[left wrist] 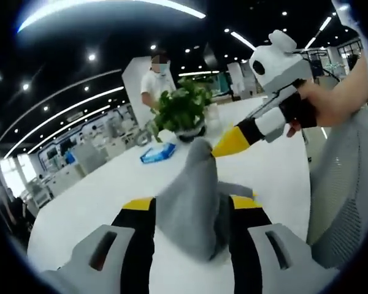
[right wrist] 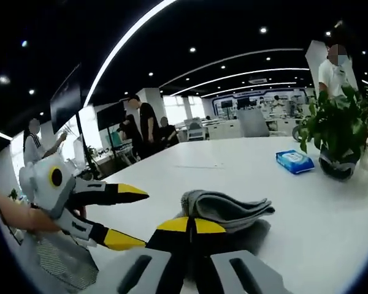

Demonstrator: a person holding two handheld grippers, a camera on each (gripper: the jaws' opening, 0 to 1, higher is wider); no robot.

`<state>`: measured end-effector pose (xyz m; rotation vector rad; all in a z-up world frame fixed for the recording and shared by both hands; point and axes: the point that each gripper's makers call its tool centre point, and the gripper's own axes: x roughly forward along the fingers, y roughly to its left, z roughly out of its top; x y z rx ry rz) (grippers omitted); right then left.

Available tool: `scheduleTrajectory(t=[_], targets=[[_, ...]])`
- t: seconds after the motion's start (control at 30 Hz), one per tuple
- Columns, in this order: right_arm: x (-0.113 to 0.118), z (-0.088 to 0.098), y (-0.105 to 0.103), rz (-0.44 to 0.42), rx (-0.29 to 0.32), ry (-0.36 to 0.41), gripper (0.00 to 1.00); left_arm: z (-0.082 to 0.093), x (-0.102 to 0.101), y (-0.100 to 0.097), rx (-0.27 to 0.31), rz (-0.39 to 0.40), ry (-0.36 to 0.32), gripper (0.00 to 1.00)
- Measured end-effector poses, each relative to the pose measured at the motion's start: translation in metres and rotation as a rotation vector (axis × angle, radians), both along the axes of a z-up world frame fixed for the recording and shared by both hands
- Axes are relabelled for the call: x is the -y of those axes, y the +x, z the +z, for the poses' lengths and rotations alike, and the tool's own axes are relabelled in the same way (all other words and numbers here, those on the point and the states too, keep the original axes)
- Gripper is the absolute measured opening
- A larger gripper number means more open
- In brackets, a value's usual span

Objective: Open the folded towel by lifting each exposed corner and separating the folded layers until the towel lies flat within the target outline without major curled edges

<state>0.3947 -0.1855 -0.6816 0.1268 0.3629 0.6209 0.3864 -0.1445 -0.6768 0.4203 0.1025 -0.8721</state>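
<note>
The left gripper point(left wrist: 193, 205) has its yellow-tipped jaws pressed against both sides of a raised fold of the grey towel point(left wrist: 193, 202), clenching it above the white table point(left wrist: 98, 196). The right gripper point(right wrist: 191, 225) has its jaws brought together on the near edge of the towel point(right wrist: 227, 209), which lies bunched in folded layers on the table. Beyond stand a potted plant point(right wrist: 337, 131) and a blue packet point(right wrist: 294, 161).

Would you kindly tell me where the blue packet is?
The flat blue packet lies on the white table, just beside the potted green plant; in the left gripper view, beyond the grey towel.
</note>
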Motion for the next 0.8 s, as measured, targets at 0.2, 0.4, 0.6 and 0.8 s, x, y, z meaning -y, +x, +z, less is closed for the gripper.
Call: scheduleTrajectory(t=[0.2,0.4,0.6,0.8], targets=[[-0.003,0.002,-0.002,0.017,0.004,0.006,0.00,0.003,0.027,0.001,0.084,-0.098,0.155,0.47],[-0.008,0.006,-0.004,0.039,0.009,0.027,0.00,-0.013,0.032,0.017,0.091,-0.067,0.258,0.34],[-0.012,0.008,-0.005,0.056,0.012,0.034,0.00,-0.008,0.042,0.030,0.076,-0.023,0.261,0.24],[-0.006,0.031,0.004,0.030,0.112,0.129,0.00,-0.008,0.035,0.044,0.018,0.050,0.271,0.07]])
